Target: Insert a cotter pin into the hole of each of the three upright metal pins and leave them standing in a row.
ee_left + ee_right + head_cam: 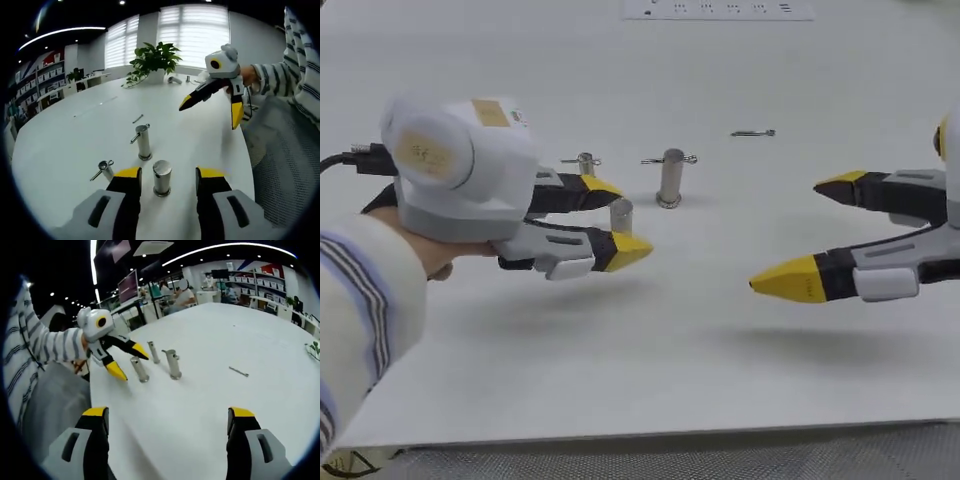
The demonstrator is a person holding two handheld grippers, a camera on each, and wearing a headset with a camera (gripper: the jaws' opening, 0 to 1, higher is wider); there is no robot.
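Room: open office with ceiling lights, shelves along one wall, window blinds (192, 35) and a potted plant (152, 60) beyond the far end
Tabletop (650, 340): white and broad, with a printed sheet (718, 10) lying flat at the far edge
Bare metal pin (621, 213): upright, nearest of the three, no cotter pin seen through its head; stands between the two jaws of the left tongs, a gap showing on either side in the left gripper view
Right metal pin (671, 177): upright, farther and to the right of the bare one, right cotter pin (668, 159) through its head and sticking out on both sides
Left metal pin (585, 163): upright, farthest left, partly hidden behind the upper jaw in the head view; left cotter pin (580, 160) through its top
Loose cotter pin (753, 133): flat on the tabletop, far right, well apart from the three pins
Left tongs (630, 216): low over the tabletop at the left, jaws moderately wide, straddling the bare metal pin, gripping nothing
Right tongs (788, 236): at the right, above the surface, jaws spread wide, nothing between them, well apart from the pins
Hand (430, 255): under the left tool body, striped sleeve (360, 310) at the near left
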